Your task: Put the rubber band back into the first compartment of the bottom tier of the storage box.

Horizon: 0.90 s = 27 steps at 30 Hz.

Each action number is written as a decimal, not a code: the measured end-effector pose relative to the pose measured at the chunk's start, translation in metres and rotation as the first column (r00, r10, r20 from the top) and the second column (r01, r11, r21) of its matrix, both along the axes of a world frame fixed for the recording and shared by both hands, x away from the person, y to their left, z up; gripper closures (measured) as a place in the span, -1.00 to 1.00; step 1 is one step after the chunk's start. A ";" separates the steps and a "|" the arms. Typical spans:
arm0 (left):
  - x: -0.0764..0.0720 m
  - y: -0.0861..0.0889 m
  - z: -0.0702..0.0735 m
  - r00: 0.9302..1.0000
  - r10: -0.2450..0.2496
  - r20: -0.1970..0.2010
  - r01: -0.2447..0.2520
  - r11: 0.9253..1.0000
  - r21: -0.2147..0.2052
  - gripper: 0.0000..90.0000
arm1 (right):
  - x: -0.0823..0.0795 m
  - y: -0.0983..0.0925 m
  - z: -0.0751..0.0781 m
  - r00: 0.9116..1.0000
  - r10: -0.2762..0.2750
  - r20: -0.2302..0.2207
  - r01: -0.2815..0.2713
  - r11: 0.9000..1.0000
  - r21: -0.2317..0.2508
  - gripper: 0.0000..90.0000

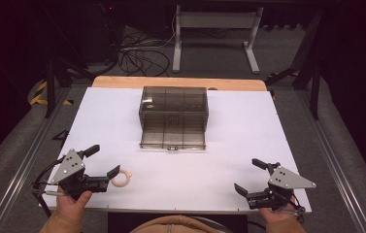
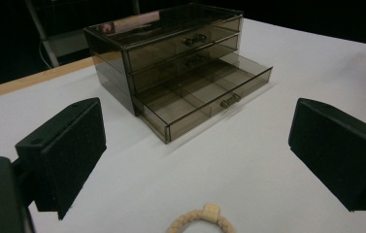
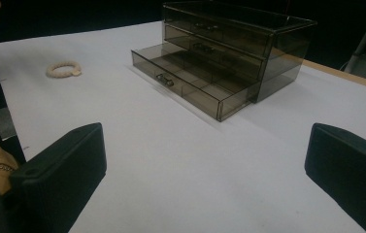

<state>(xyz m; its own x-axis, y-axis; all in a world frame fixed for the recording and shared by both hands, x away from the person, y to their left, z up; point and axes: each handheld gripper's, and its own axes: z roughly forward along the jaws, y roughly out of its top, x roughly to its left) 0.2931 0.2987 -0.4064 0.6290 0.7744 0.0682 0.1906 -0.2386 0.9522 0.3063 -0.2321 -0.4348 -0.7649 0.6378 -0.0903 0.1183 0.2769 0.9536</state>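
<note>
Left gripper (image 1: pixel 102 160) sits at the near left corner of the white table (image 1: pixel 248 131), jaws spread wide, nothing between them; the hand (image 1: pixel 69 206) holding it comes in from the bottom edge. Beaded bracelet (image 1: pixel 122 178) lies flat on the table just beside the tip of the left gripper's right-hand jaw, close but I can't tell if they touch. In the left gripper view the bracelet (image 2: pixel 201 222) is just ahead of the jaws, roughly centred between them at the bottom edge, square bead facing away. Right gripper (image 1: pixel 254 175) is at the near right corner, well apart from the left one, jaws also wide apart and empty, held by the right hand (image 1: pixel 280 218). From the right gripper view the bracelet (image 3: pixel 64 69) is far off to that gripper's left, a wristband showing at the lower left edge. Ahead of both grippers, mid-table and roughly between them, stands a smoked transparent drawer box (image 1: pixel 173 110) with three drawers. Bottom drawer (image 1: pixel 173 139) is pulled out toward the grippers, dividers visible, looks empty; the upper two are pushed in. In the left gripper view the box (image 2: pixel 171 53) is ahead and slightly left; in the right gripper view (image 3: pixel 234 48) it's ahead, slightly right. Beyond the table's far wooden edge: a white desk frame (image 1: pixel 215 34) and loose cables (image 1: pixel 139 56) on the floor.
</note>
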 end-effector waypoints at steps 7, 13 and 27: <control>0.011 0.000 0.004 1.000 0.010 -0.015 -0.010 1.000 -0.001 -0.85 | 0.001 0.000 -0.001 1.000 0.000 -0.006 0.000 1.000 0.001 -0.96; 0.018 0.002 0.007 0.999 0.018 -0.031 -0.018 1.000 -0.005 -0.84 | 0.001 0.000 -0.001 1.000 0.002 -0.008 -0.002 1.000 -0.001 -0.96; 0.035 0.002 0.010 0.999 0.016 -0.051 -0.015 1.000 0.002 -0.83 | 0.002 0.001 -0.001 1.000 0.004 -0.010 -0.004 1.000 -0.003 -0.96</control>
<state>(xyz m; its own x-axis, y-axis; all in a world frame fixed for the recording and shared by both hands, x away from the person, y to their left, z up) 0.3277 0.3003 -0.3968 0.6196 0.7840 0.0374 0.2430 -0.2370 0.9406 0.3082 -0.2309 -0.4362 -0.7681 0.6348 -0.0842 0.1270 0.2799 0.9516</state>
